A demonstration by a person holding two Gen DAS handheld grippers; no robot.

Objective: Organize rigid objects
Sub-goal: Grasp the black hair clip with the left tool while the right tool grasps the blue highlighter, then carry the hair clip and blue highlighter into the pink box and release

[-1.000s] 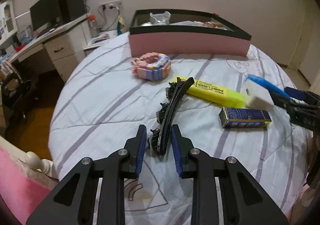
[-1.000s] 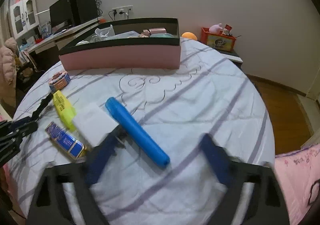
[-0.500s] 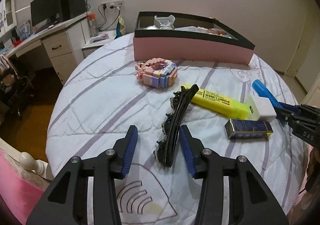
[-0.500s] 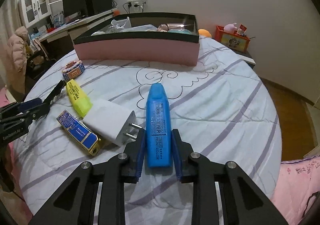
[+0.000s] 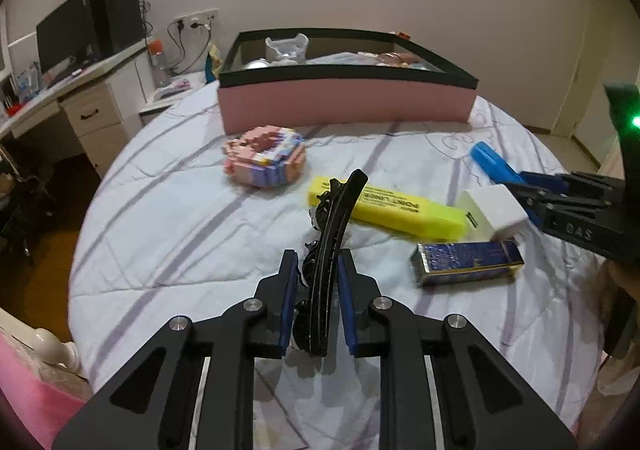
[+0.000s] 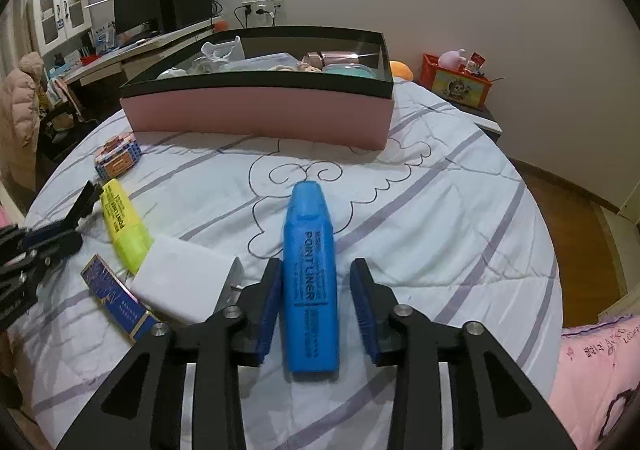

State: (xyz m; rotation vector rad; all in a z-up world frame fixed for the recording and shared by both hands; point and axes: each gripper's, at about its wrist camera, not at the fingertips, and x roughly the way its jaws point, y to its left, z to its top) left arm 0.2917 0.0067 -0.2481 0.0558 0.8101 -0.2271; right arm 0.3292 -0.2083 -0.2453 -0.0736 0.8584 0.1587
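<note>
Lying on a pale striped quilt, several small rigid items wait near the front edge of a bed. A black hair clip rests lengthwise between the fingers of the left gripper, which have just closed and now pinch its near end. To its right, a yellow highlighter lies crosswise, touching the clip's far tip. A white plug adapter sits just beside the highlighter's right end, and a dark blue foil-edged box lies near, in front of both. A pink and lilac brick-built block sits farther back, left of the highlighter.

A blue highlighter lies lengthwise between the fingers of the right gripper. These fingers have just opened a little: the left pad touches the highlighter's side, while a gap shows at the right pad, so the grip is loose.

Beyond everything, a wide pink box with a black rim stands across the far side of the quilt, holding assorted objects. A desk with a monitor stands far left against the wall.
</note>
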